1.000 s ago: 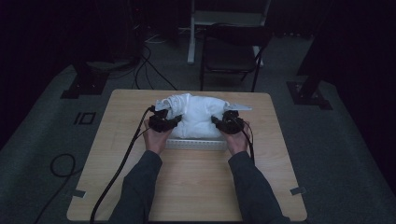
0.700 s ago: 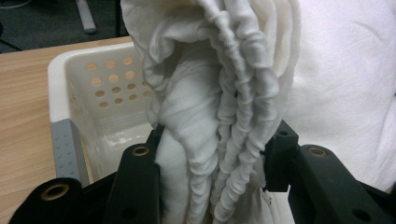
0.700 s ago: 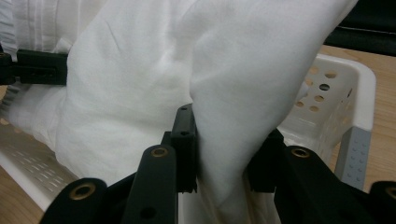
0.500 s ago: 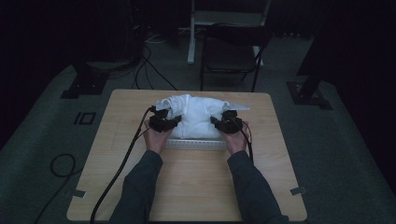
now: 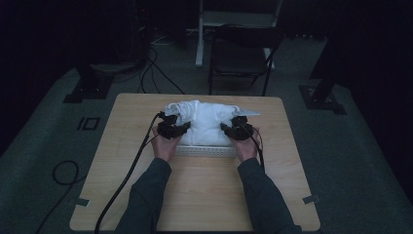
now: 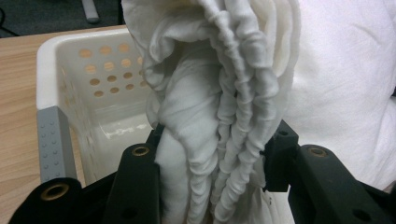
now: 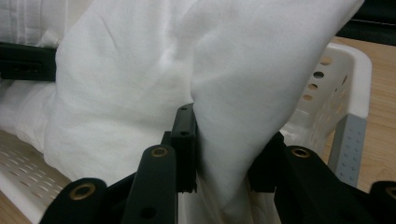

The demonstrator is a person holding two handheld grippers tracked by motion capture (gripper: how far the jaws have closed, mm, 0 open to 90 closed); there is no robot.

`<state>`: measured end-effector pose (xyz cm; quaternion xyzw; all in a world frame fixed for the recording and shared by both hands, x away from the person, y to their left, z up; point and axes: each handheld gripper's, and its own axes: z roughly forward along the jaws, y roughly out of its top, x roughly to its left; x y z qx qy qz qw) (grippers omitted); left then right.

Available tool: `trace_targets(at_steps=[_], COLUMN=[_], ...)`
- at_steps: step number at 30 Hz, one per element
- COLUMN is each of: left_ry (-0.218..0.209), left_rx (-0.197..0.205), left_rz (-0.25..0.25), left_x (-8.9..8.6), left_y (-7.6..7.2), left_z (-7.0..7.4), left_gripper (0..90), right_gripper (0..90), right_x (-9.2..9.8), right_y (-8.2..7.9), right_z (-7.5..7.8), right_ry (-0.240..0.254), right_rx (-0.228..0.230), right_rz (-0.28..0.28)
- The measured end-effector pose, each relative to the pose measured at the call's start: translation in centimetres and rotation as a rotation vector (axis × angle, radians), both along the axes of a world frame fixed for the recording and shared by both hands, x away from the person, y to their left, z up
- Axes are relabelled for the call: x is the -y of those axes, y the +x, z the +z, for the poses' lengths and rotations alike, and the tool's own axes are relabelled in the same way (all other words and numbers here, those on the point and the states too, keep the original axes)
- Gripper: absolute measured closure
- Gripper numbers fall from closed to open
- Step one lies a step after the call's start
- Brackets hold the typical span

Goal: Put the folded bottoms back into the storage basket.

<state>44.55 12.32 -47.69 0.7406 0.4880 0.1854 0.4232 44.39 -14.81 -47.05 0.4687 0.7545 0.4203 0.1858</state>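
Observation:
A white cloth (image 5: 207, 122) is heaped in a white perforated basket (image 5: 204, 150) at the middle of the wooden table. My left gripper (image 5: 179, 127) is at the heap's left end, shut on a bunched, gathered fold of the cloth (image 6: 219, 135). At the heap's right end my right gripper (image 5: 229, 128) is shut on a smooth thick fold of the same cloth (image 7: 233, 126). The basket wall (image 6: 93, 84) with its round holes and a grey handle stands left of the fold in the left gripper view. Behind the right jaw rises the basket rim (image 7: 345, 70).
The table (image 5: 204, 195) has bare wood on all sides of the basket. A black chair (image 5: 241, 53) stands behind the far edge. Cables (image 5: 122, 180) trail from the left gripper over the front left of the table to the floor.

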Motion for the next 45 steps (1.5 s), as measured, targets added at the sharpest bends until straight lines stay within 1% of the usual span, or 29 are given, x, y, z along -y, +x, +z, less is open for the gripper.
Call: trace_targets(at_steps=[8,14,19,23,27,30,36,39,45], left_ry=[0.021,0.026,0.027,0.038,0.043,0.044,0.056,0.069,0.081], left_rx=[-0.011,-0.021,-0.027,-0.037,-0.04,-0.05,-0.053,-0.055,-0.067], left_rz=[0.004,0.005,0.006,0.005,0.011,0.021,0.016,0.02,0.025], left_x=[0.4,0.8,0.9,1.0,1.2,1.3,1.4,1.5,1.6], left_y=[-0.2,-0.2,-0.2,-0.2,-0.3,-0.4,-0.6,-0.7,-0.7], left_z=[-0.3,-0.7,-0.8,-1.1,-1.1,-1.2,-1.4,-1.4,-1.7], left_gripper=[58.6,58.5,58.5,58.4,58.4,58.2,57.9,57.6,57.1], right_gripper=[69.0,68.8,68.7,68.5,68.3,68.2,67.7,67.5,66.9], right_x=[0.1,0.3,0.4,0.4,0.4,0.4,0.3,0.1,-0.3], right_y=[-0.2,-0.2,-0.3,-0.3,-0.2,-0.3,-0.5,-0.6,-0.7], right_z=[-0.8,-1.2,-1.4,-1.8,-2.1,-2.2,-2.2,-2.2,-2.2], right_ry=[0.008,0.001,-0.001,-0.007,-0.011,-0.012,-0.037,-0.059,-0.104], right_rx=[-0.015,-0.028,-0.029,-0.04,-0.047,-0.05,-0.048,-0.044,-0.036], right_rz=[-0.018,-0.021,-0.023,-0.022,-0.026,-0.024,-0.021,-0.021,-0.022])
